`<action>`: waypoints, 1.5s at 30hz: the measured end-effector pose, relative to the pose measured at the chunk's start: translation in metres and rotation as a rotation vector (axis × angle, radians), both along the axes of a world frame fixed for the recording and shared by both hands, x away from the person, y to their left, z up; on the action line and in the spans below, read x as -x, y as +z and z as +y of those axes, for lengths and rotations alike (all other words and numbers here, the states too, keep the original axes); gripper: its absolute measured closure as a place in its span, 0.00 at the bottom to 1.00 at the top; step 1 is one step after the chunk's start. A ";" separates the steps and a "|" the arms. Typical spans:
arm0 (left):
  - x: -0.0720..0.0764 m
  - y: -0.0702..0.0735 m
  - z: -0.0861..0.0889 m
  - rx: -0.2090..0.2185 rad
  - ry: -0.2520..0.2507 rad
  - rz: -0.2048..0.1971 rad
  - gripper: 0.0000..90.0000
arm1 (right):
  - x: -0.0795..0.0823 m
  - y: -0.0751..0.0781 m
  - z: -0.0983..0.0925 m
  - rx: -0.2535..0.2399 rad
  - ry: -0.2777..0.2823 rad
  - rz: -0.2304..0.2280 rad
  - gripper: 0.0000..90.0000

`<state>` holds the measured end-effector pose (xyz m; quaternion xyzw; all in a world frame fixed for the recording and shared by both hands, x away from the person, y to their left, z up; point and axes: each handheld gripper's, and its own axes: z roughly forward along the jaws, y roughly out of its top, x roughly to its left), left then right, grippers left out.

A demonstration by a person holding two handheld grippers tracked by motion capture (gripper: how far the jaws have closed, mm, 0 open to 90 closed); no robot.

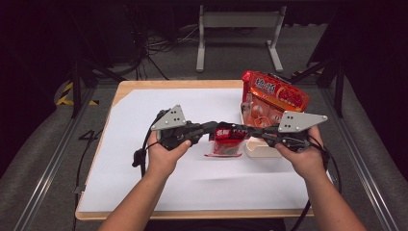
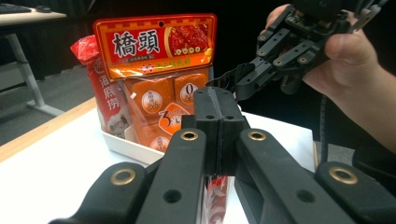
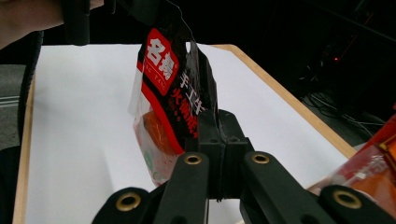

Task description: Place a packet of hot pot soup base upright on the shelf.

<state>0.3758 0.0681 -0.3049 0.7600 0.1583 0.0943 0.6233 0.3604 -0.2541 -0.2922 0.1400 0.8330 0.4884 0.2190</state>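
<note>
both grippers, left gripper and right gripper, pinch the red pouch between them; opposing pulls could tear it, spilling contents.

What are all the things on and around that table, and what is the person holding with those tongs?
Small sauce packet: one, red and black with a clear lower part, held up above the white sheet between both tongs.
Large orange packet: one, orange and red with Chinese lettering, standing in the tray at the table's far right.
Red packet: one, red and white, in the same tray, next to the orange one.
Tray: one, white, on the sheet.
Sheet: one, white, covering the table top.
Table: one, light wood.
Desk frame: one, grey, on the floor behind.
Left tongs: black, shut on the small packet.
Right tongs: black, shut on its other edge.
</note>
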 end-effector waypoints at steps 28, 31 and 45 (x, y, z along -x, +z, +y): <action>-0.028 0.009 -0.038 -0.019 0.009 -0.025 1.00 | 0.001 0.028 -0.024 0.052 -0.115 -0.025 1.00; -0.031 0.009 -0.042 -0.017 0.009 -0.024 1.00 | 0.000 0.030 -0.027 0.060 -0.125 -0.027 1.00; -0.037 0.013 -0.065 -0.019 0.007 -0.036 1.00 | -0.001 0.039 -0.043 0.084 -0.183 -0.069 1.00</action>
